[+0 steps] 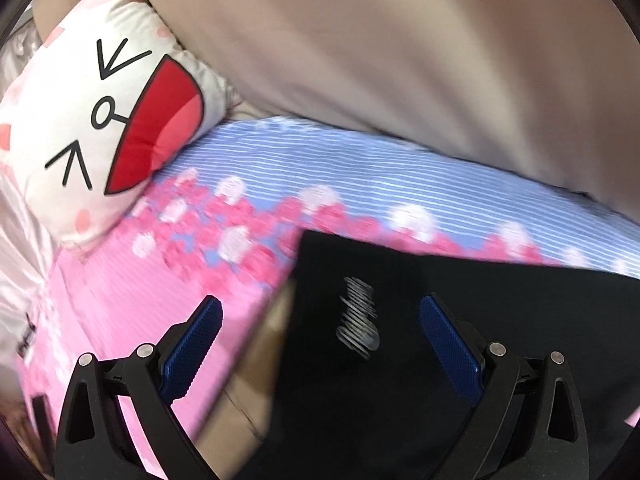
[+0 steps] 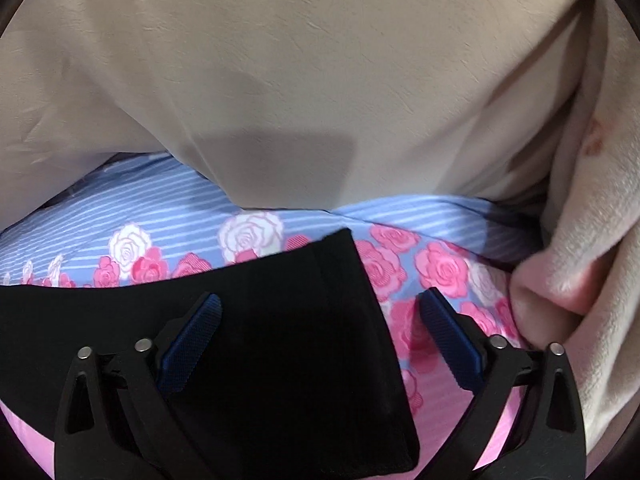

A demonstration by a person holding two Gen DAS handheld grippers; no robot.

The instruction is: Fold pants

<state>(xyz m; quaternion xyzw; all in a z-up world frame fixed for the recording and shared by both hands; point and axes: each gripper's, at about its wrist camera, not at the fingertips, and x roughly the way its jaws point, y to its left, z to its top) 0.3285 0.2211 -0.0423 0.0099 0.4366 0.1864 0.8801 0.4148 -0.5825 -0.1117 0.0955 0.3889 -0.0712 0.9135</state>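
Black, soft cloth — the pants (image 2: 280,360) lie flat on the flowered sheet (image 2: 436,268), already doubled by the look of it, their corners below both tongs. Your left tongs (image 1: 320,344) and right tongs (image 2: 320,336) both stand apart with nothing pinched. The fabric looks light and limp, likely to sag, so take it at the corners or along an edge. A beige blanket (image 2: 300,60) and a cartoon pillow (image 1: 104,120) sit beyond.
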